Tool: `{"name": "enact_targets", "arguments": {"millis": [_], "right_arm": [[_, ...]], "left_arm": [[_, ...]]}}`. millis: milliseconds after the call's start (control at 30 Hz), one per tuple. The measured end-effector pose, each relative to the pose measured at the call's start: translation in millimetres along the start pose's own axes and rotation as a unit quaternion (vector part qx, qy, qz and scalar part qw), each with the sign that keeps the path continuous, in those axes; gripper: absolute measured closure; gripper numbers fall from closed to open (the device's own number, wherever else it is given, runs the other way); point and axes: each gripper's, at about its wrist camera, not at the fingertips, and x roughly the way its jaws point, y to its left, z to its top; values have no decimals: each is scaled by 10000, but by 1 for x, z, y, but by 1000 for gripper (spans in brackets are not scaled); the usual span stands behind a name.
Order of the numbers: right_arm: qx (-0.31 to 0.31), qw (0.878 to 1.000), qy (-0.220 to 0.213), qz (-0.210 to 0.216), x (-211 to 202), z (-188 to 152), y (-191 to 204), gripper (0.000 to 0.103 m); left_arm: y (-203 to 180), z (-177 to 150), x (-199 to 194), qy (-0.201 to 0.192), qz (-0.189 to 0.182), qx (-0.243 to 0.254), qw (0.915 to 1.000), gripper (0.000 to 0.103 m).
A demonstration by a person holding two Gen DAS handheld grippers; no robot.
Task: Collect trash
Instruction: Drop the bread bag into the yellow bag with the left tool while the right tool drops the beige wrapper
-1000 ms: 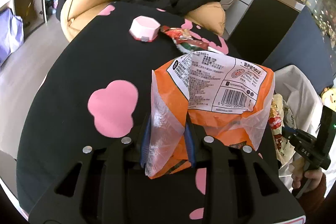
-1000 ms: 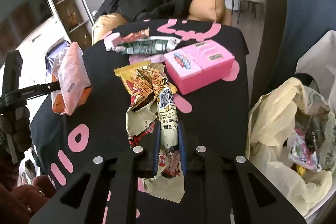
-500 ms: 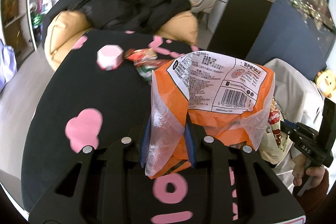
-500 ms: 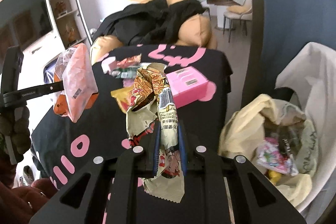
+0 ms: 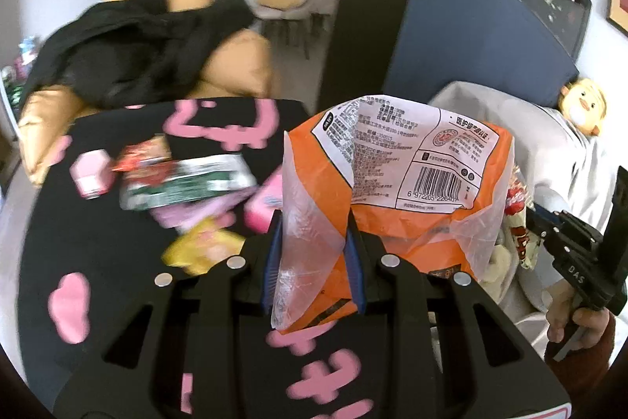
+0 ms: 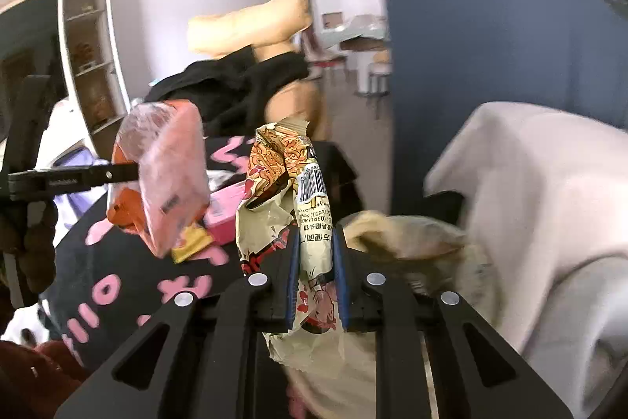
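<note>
Trash rides in both grippers: the left gripper (image 5: 314, 262) has its jaws clamped on an orange packet (image 5: 396, 191), the right gripper (image 6: 316, 277) pinches a noodle wrapper (image 6: 290, 183). Both need carrying over the lined bin (image 6: 412, 238) at four o'clock, then letting go.

My grippers (image 5: 314, 262) are black frames with blue pads (image 6: 292, 277) and silver screws (image 5: 235, 262); my sleeve (image 5: 588, 352) is dark red.

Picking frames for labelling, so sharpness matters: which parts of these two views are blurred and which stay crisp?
Left wrist view: orange bag in the left gripper is crisp; table litter smeared. Right wrist view: noodle wrapper in the right gripper sharp; trash bag blurred.
</note>
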Motion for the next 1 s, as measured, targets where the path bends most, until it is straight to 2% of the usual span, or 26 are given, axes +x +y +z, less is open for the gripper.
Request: {"name": "enact_targets", "arguments": {"millis": [200, 400, 500, 600, 667, 767, 833, 867, 1000], "right_arm": [[115, 9988, -157, -443, -17, 6, -43, 87], [250, 9967, -171, -747, -23, 11, -74, 87], [291, 9962, -199, -795, -24, 13, -79, 87], [325, 9957, -190, -845, -22, 15, -87, 87], [365, 9956, -164, -843, -18, 15, -89, 87], [427, 9964, -57, -726, -6, 16, -89, 87], [435, 9969, 60, -652, 3, 15, -86, 87], [408, 9972, 141, -617, 8, 13, -85, 87], [279, 9955, 614, -660, 53, 3, -80, 87]], "left_arm": [[-52, 14, 51, 290, -337, 241, 9987, 76], [-81, 26, 101, 590, -661, 117, 9960, 76], [-100, 23, 128, 821, -749, 187, 9936, 76], [-123, 11, 158, 1258, -951, 247, 9872, 76], [-132, 5, 172, 1408, -1000, 268, 9846, 76], [-143, -3, 192, 1570, -1223, 198, 9798, 65], [-141, -6, 194, 1603, -1431, 110, 9766, 53], [-138, -7, 192, 1577, -1481, 89, 9763, 51], [-117, -6, 168, 1263, -1342, 63, 9828, 47]]}}
